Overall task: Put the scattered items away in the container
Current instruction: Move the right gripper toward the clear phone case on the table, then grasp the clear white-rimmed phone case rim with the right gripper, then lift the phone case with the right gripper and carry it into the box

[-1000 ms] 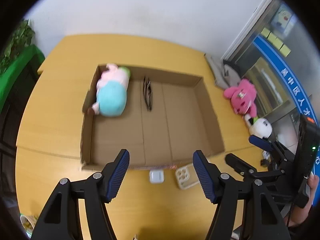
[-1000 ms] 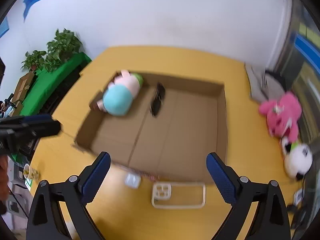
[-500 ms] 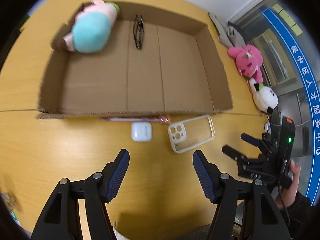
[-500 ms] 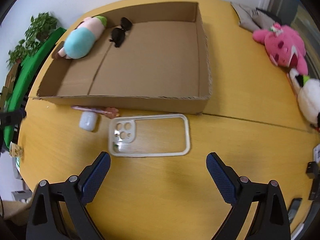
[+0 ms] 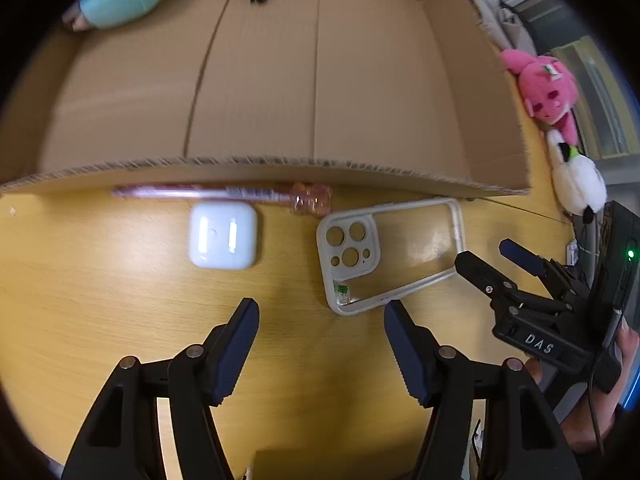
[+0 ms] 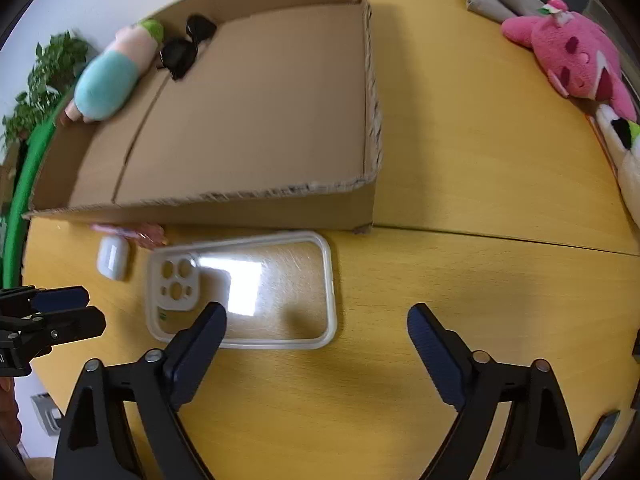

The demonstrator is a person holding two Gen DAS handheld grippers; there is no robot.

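Both grippers hang over the yellow wooden worktop [image 6: 480, 184] on the near side of a shallow cardboard box [image 5: 472, 80], each with its jaws spread wide and holding nothing. The left gripper [image 5: 322, 314] sits just near of a clear phone case [image 5: 390, 256] and a white earbud case [image 5: 223, 236], which lie side by side on the worktop, the earbud case to the left. A pink pen [image 5: 224, 193] with a glittery end lies along the foot of the box's near wall, just beyond the earbud case. The right gripper [image 6: 316, 314] is over the near right part of the phone case [image 6: 240, 288], one jaw overlapping its near edge in view. Inside the box, at its far left, rest a teal and pink plush [image 6: 114, 76] and black sunglasses [image 6: 186, 46] beside it. A pink plush [image 6: 572, 52] and a white plush [image 5: 578, 180] lie on the worktop to the right of the box.
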